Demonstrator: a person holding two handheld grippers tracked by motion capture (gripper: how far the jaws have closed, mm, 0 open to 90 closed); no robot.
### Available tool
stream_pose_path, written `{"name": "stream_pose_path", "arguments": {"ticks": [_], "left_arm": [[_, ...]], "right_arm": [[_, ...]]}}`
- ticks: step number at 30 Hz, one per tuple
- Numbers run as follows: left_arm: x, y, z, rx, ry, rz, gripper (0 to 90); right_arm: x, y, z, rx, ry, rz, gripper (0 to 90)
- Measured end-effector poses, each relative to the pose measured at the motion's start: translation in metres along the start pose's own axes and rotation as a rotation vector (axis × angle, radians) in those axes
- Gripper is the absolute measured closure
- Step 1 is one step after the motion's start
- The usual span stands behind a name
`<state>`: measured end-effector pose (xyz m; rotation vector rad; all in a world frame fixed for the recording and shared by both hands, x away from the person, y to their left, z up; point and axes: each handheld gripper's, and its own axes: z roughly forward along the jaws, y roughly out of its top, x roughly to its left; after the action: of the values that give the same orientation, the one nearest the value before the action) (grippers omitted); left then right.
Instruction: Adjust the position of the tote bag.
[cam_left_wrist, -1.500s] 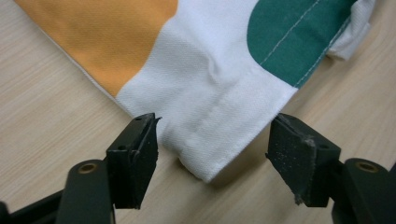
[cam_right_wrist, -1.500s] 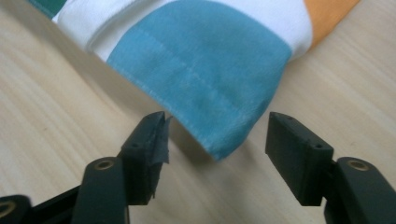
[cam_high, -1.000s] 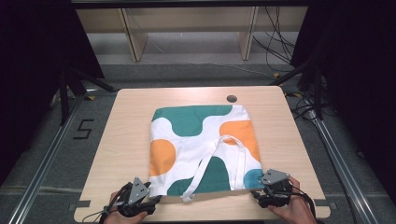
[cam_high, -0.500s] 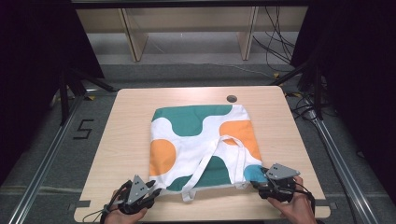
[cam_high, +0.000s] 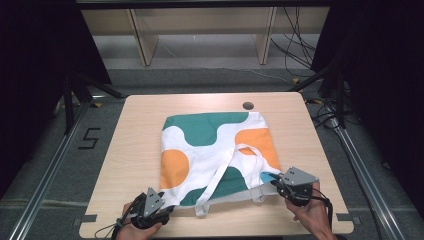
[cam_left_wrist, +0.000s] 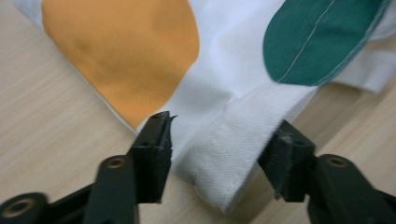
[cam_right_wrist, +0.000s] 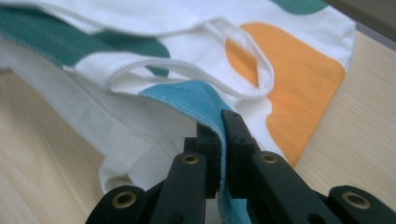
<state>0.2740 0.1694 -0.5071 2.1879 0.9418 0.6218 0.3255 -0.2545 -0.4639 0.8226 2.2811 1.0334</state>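
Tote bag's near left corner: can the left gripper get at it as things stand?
Probably yes. The left gripper has open jaws either side of the tote bag corner's white hem, with nothing between them and the cloth.

Matt woven cloth bag (cam_high: 215, 150) lies on a smooth, pale wood-grain table (cam_high: 140, 130).

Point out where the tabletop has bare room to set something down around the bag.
Bare wood runs between the tote bag and the table's left edge, along the far edge beside the round hole, and in a narrower strip on the right. The near edge is crowded: left gripper, right gripper and the bag's straps.
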Motion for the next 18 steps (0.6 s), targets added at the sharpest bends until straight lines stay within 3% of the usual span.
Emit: {"name": "stream_pose_path", "arguments": {"ticks": [1,2,3,4,6,7,8,9,10,11,14,15,16,17,18], "left_arm": [[0.0,0.001,0.002,0.009,0.007,0.03,40.9],[0.003,0.002,0.003,0.031,0.022,0.026,40.8],[0.006,0.002,0.005,0.018,0.018,0.012,48.4],[0.01,0.002,0.004,-0.001,0.006,-0.015,48.4],[0.014,0.003,0.002,-0.036,-0.011,-0.016,60.7],[0.014,0.004,-0.001,-0.043,-0.009,0.004,72.0],[0.014,0.005,-0.003,-0.056,-0.002,0.013,72.0],[0.013,0.007,-0.005,-0.087,0.0,-0.004,76.2],[0.016,0.009,-0.01,-0.095,-0.002,-0.008,79.5],[0.017,0.01,-0.013,-0.138,-0.009,-0.046,81.8],[0.021,0.017,-0.024,-0.185,-0.003,-0.037,85.9],[0.021,0.019,-0.027,-0.191,-0.015,-0.049,86.1],[0.022,0.02,-0.03,-0.191,-0.016,-0.035,86.2],[0.02,0.021,-0.031,-0.206,-0.03,-0.062,86.3],[0.02,0.021,-0.034,-0.206,-0.03,-0.052,86.3]], "right_arm": [[-0.002,0.002,-0.002,-0.019,-0.005,0.017,87.5],[-0.004,0.005,-0.003,-0.038,0.004,0.024,87.6],[-0.005,0.009,-0.005,-0.065,0.009,0.044,87.7],[-0.005,0.009,-0.005,-0.065,0.009,0.044,87.7],[-0.003,0.011,-0.008,-0.073,0.018,0.048,87.7],[-0.004,0.012,-0.008,-0.086,0.031,0.035,87.7],[-0.004,0.013,-0.01,-0.089,0.028,0.038,87.8],[-0.001,0.013,-0.011,-0.087,0.027,0.06,87.8],[-0.003,0.014,-0.011,-0.094,0.032,0.038,87.8],[-0.003,0.015,-0.012,-0.097,0.041,0.044,87.7],[-0.002,0.016,-0.017,-0.107,0.063,0.06,87.7],[-0.003,0.018,-0.018,-0.116,0.056,0.035,87.8],[-0.002,0.019,-0.02,-0.111,0.067,0.048,87.8],[-0.002,0.019,-0.022,-0.115,0.063,0.048,87.8],[-0.003,0.021,-0.023,-0.119,0.064,0.041,87.7]]}}
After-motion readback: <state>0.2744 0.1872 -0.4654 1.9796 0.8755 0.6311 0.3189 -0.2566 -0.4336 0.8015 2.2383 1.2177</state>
